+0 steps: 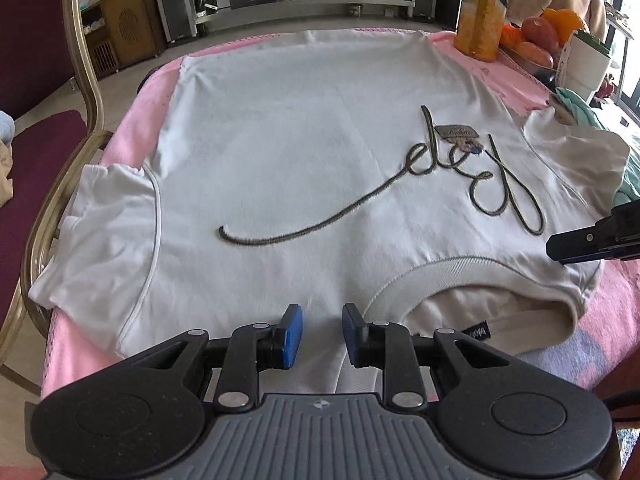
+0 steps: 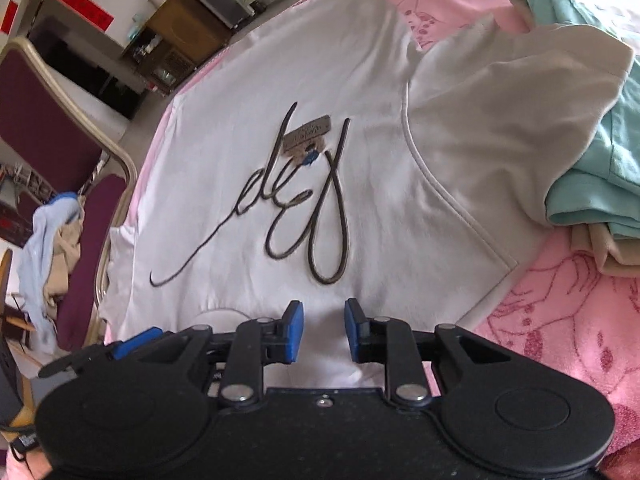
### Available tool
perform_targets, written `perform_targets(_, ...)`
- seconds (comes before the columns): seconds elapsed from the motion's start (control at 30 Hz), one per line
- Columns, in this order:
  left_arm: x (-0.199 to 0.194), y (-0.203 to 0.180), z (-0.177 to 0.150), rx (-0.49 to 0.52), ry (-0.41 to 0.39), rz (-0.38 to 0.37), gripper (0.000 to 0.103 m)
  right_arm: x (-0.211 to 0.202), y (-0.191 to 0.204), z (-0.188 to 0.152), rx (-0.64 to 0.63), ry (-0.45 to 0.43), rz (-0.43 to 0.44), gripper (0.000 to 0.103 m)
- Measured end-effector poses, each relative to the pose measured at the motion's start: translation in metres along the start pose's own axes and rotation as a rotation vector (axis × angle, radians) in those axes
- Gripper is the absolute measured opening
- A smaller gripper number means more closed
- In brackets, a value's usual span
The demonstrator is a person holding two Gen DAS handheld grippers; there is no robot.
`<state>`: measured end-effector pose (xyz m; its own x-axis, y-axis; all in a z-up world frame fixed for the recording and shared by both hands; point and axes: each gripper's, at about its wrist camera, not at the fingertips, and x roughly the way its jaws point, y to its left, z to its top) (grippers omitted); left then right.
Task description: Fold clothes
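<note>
A white T-shirt [image 1: 300,140] [image 2: 240,80] with dark script lettering [image 1: 480,184] lies spread face up on a table under a pink cloth [image 1: 148,92]. Its ribbed collar [image 1: 460,276] faces me in the left wrist view. My left gripper [image 1: 322,332] hovers over the shirt's shoulder just left of the collar. Its blue pads stand a little apart with only flat fabric showing below them. My right gripper [image 2: 324,322] hovers over the shirt's near edge below the lettering, pads likewise apart and gripping nothing. One of its black fingers [image 1: 588,240] juts in from the right beside the collar.
A maroon chair with a gold frame [image 1: 48,152] stands at the table's left, with loose clothes heaped on another seat [image 2: 44,240]. Folded mint and beige garments [image 2: 592,184] are stacked at the shirt's right sleeve. Fruit [image 1: 540,36], a yellow object [image 1: 480,8] and a white cup [image 1: 584,64] occupy the far right corner.
</note>
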<state>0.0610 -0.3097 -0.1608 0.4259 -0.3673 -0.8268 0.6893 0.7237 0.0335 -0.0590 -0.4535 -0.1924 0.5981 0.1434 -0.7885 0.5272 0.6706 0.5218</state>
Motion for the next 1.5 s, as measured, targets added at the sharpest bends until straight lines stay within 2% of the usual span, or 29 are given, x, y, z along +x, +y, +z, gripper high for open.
perform_targets(0.1, -0.009, 0.002, -0.007, -0.004, 0.032, -0.026, 0.025, -0.005, 0.003, -0.008, -0.060, 0.041, -0.005, 0.021)
perform_targets(0.2, -0.018, -0.002, -0.014, 0.018, 0.035, -0.014, 0.024, -0.011, 0.008, -0.020, -0.140, 0.076, -0.014, 0.022)
perform_targets(0.27, -0.024, -0.004, -0.015, 0.030, 0.023, -0.004, 0.025, -0.018, 0.010, -0.026, -0.169, 0.065, -0.015, 0.022)
perform_targets(0.37, -0.032, -0.001, -0.011, 0.012, -0.025, 0.007, 0.025, -0.031, 0.003, -0.024, -0.134, 0.017, -0.011, 0.025)
perform_targets(0.43, -0.037, 0.003, -0.006, -0.010, -0.065, 0.012, 0.026, -0.048, -0.006, -0.014, -0.078, -0.072, 0.004, 0.027)
perform_targets(0.5, -0.039, 0.004, 0.001, -0.022, -0.092, 0.012, 0.027, -0.069, -0.021, -0.003, 0.011, -0.185, 0.016, 0.034)
perform_targets(0.6, -0.036, 0.000, 0.014, -0.004, -0.103, 0.009, 0.027, -0.091, -0.051, 0.012, 0.175, -0.318, -0.012, 0.038)
perform_targets(0.73, -0.031, -0.011, 0.032, 0.014, -0.112, -0.023, 0.028, -0.106, -0.090, 0.029, 0.377, -0.420, -0.069, 0.038)
perform_targets(0.87, -0.022, -0.021, 0.038, 0.001, -0.112, -0.067, 0.030, -0.111, -0.114, 0.040, 0.485, -0.485, -0.133, 0.037)
perform_targets(0.9, -0.019, -0.022, 0.036, -0.002, -0.108, -0.074, 0.030, -0.110, -0.119, 0.043, 0.507, -0.494, -0.141, 0.036)
perform_targets(0.97, -0.013, -0.021, 0.032, -0.014, -0.092, -0.085, 0.030, -0.105, -0.126, 0.047, 0.526, -0.499, -0.158, 0.027)
perform_targets(1.03, -0.008, -0.018, 0.028, -0.036, -0.072, -0.094, 0.029, -0.099, -0.131, 0.051, 0.532, -0.494, -0.161, 0.022)
perform_targets(1.27, -0.003, -0.017, 0.023, -0.044, -0.059, -0.101, 0.030, -0.085, -0.137, 0.062, 0.534, -0.480, -0.088, 0.023)
perform_targets(1.33, -0.003, -0.018, 0.023, -0.039, -0.059, -0.098, 0.030, -0.080, -0.130, 0.066, 0.491, -0.467, -0.129, 0.022)
perform_targets(1.43, -0.002, -0.017, 0.022, -0.036, -0.055, -0.082, 0.031, -0.080, -0.121, 0.066, 0.445, -0.502, -0.204, 0.004)
perform_targets(1.5, -0.003, -0.016, 0.021, -0.037, -0.057, -0.079, 0.031, -0.084, -0.116, 0.064, 0.431, -0.543, -0.230, 0.003)
